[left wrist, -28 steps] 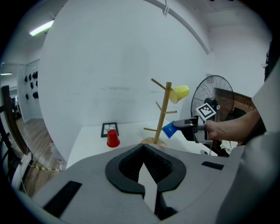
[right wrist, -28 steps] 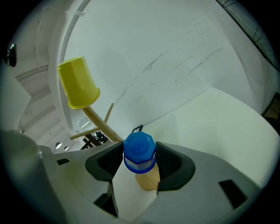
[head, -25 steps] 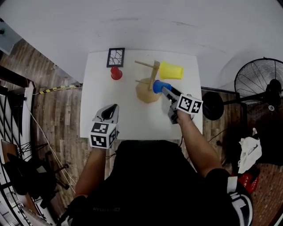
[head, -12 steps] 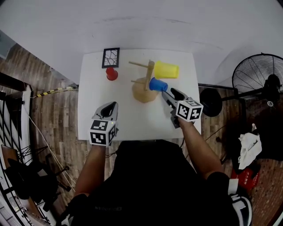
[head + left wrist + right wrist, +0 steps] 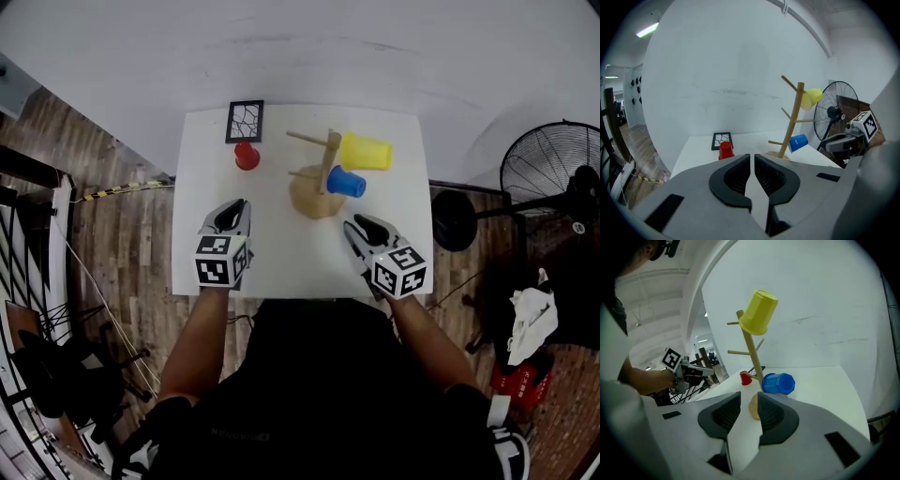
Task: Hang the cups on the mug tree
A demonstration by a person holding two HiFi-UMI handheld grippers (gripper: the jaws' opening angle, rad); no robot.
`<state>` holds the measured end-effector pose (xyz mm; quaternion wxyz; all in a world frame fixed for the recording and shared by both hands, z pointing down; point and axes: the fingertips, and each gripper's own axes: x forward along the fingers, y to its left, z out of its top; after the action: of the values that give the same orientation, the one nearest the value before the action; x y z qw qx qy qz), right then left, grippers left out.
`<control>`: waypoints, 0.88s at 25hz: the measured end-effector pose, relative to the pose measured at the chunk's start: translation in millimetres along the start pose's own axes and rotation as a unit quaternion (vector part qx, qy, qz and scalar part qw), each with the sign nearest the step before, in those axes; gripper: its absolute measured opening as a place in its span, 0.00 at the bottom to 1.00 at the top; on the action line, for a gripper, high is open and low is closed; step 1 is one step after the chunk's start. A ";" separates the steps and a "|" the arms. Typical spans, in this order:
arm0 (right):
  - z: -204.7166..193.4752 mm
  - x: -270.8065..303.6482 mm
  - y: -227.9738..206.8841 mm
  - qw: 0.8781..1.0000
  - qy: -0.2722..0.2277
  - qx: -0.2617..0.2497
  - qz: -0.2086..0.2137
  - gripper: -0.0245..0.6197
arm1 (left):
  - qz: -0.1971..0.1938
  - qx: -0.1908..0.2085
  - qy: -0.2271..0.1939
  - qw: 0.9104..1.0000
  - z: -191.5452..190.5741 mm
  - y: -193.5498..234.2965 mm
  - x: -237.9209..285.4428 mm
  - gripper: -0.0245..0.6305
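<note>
- Table (image 5: 281, 267): white, is standing against a white wall, wood floor around it.
- Mug tree (image 5: 325, 167): wooden, round base, upright trunk w/ side pegs. It is standing at the far centre-right of the table.
- Yellow cup (image 5: 366, 151): is hanging on an upper peg on the tree's right side. In the right gripper view it is tilting, bottom up.
- Blue cup (image 5: 345, 183): is hanging on a lower peg, same side, lying sideways just above the base and below the yellow one.
- Red cup (image 5: 247, 156): is sitting on the table left of the tree, well apart from it, not on any peg.
- Framed picture (image 5: 245, 122): black frame, is lying flat just behind the red cup.
- Left gripper (image 5: 232, 210): is hovering over the near-left part of the table, pointing toward the red cup. Fingers are pressing nearly together, only a thin slit, nothing in them.
- Right gripper (image 5: 362, 226): is hovering over the near-right part, near the tree base but apart from it. Jaws have just been closing and are standing at a narrow gap w/ nothing between; blue cup and base are showing beyond the tips.
- Fan (image 5: 553, 173): black pedestal type, is standing on the floor right of the table.
</note>
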<state>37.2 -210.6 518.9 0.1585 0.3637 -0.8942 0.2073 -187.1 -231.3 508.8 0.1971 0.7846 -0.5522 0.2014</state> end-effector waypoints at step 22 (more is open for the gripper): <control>-34.0 -4.6 38.1 0.998 0.046 -0.028 -0.028 0.19 | 0.010 0.097 0.086 0.992 1.1 94.6 129.7 0.41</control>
<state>17.5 -166.6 536.5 0.2148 0.3742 -0.8809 0.1945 -236.4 -363.5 585.3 0.1643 0.7743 -0.5190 0.3227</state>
